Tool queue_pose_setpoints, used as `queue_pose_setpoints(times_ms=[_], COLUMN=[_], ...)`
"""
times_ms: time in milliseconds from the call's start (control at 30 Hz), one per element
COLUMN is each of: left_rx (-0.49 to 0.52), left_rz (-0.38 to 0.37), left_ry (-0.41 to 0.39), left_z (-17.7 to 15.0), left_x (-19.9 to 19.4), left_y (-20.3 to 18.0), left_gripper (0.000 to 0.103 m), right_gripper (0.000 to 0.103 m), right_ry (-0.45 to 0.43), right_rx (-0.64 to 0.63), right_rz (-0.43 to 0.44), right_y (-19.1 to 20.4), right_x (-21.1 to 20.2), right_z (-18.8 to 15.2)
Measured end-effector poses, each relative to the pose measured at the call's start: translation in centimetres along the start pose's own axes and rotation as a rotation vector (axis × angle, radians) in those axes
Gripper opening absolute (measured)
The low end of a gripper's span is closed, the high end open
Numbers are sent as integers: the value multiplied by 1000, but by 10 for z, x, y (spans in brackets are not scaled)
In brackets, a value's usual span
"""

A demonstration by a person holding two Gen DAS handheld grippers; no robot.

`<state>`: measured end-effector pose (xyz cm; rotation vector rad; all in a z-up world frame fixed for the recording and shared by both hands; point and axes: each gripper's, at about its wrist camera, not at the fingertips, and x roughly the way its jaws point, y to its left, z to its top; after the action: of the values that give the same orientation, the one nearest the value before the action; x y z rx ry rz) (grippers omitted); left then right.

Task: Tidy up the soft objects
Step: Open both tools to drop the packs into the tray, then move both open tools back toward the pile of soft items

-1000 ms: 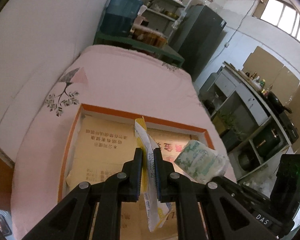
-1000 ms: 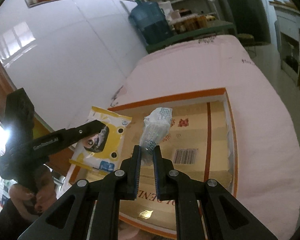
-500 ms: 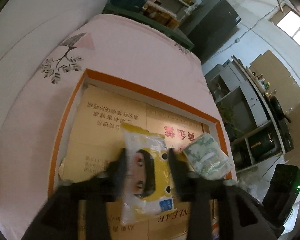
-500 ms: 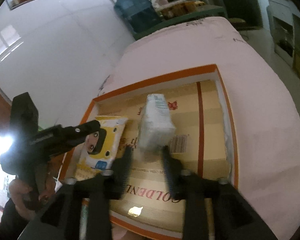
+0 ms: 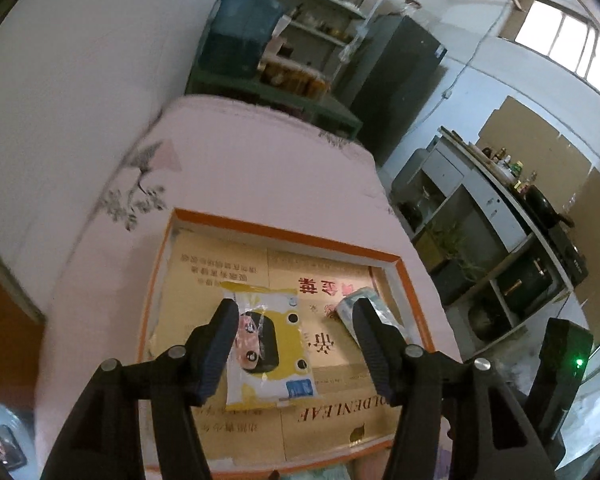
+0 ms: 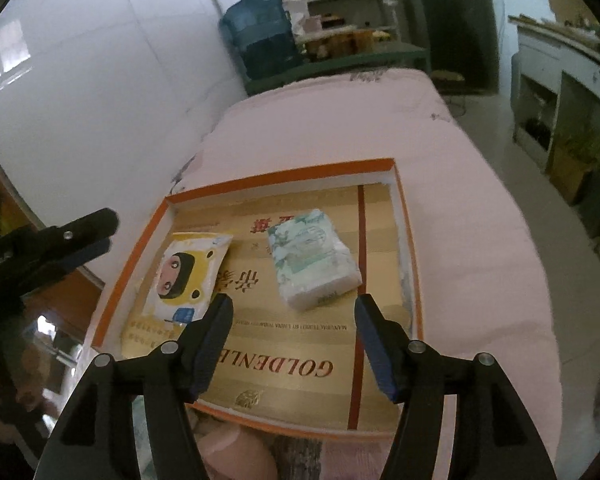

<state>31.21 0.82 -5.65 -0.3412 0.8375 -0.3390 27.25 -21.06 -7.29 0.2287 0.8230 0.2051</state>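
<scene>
A yellow wipes pack with a cartoon face (image 5: 266, 344) (image 6: 182, 270) lies flat in the left half of an orange-rimmed cardboard tray (image 5: 284, 234) (image 6: 284, 176). A green-and-white tissue pack (image 6: 312, 258) (image 5: 370, 306) lies in the right half. My left gripper (image 5: 294, 344) is open and empty, above the wipes pack. My right gripper (image 6: 294, 338) is open and empty, above and just near of the tissue pack. The left gripper's fingers (image 6: 60, 240) show at the left edge of the right wrist view.
The tray sits on a table with a pink cloth (image 6: 460, 220) against a white wall. A blue water jug (image 6: 260, 36) and green shelving stand beyond the far end. Cabinets (image 5: 500, 240) and floor lie to the right.
Both grippers opened and let go of their packs, which now lie flat in the tray. Both grippers have drawn back and up.
</scene>
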Motion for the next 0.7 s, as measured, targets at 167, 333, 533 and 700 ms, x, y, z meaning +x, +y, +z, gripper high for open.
queue_pose_setpoints(times_ms=[167, 333, 533, 700], left_rx=[45, 102, 143, 167], left_rz=[58, 116, 117, 155], left_ry=[-65, -136, -217, -300], left_z=[-11, -29, -57, -78], left_x=[-35, -71, -112, -143], left_y=[-15, -26, -38, -46], left_gripper=[59, 59, 59, 59], right_gripper=[65, 65, 65, 65], right_ry=[-72, -133, -163, -180], right_rx=[-17, -40, -61, -85], right_rz=[-63, -136, -160, -170], right_y=[13, 28, 45, 59], right_x=[-31, -61, -90, -110], right_z=[-12, -25, -38, -53])
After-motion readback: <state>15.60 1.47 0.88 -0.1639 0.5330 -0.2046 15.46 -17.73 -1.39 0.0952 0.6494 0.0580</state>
